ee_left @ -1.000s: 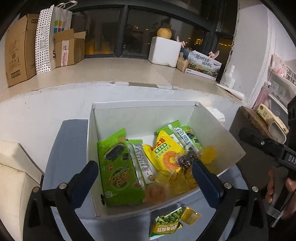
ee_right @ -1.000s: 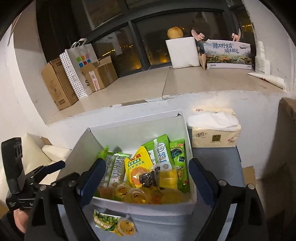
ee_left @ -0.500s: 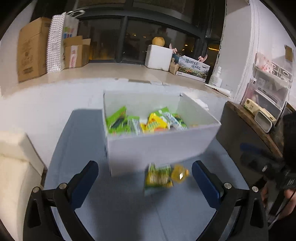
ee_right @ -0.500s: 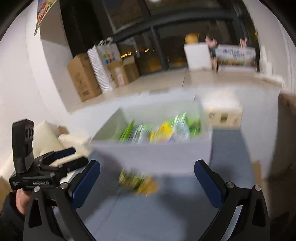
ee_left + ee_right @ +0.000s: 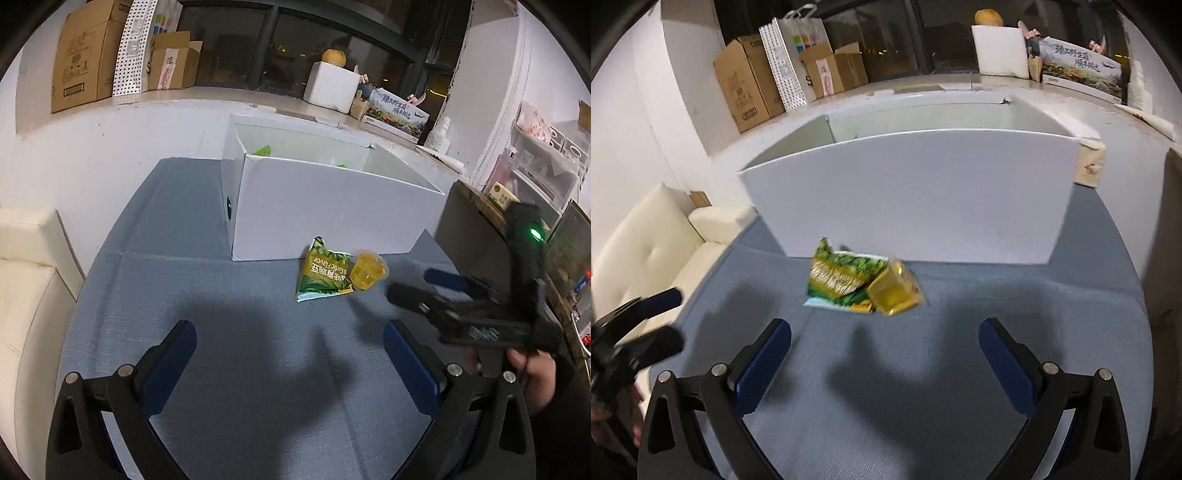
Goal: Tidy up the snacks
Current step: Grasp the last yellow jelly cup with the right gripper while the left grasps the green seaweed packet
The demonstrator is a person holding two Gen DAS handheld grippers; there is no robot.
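Blue-grey cloth-covered tabletop fills the lower half of both wrist views. Large open white cardboard box sits at frame centre in the left view, upper centre in the right view; only slivers of green packets show over its rim, the rest of its contents hidden by the near wall.

Flat green foil snack packet with yellow label lies on the tabletop just in front of the box's near wall, its torn top corner pointing at the box. Long axis runs roughly away from the cameras, slightly tilted. Small clear cup of yellow jelly rests tipped against the packet's right edge, touching it.

Left hand-held gripper: blue pads spread wide, nothing between them. Packet lies ahead and a little right of its centreline.

Right hand-held gripper: jaws likewise wide apart, empty. Packet and cup lie ahead, just left of centre; the view is motion-blurred.

Judgement: right gripper looks the nearer and better lined up; the cup is the easier first pick, the packet needs an edge-on pinch.
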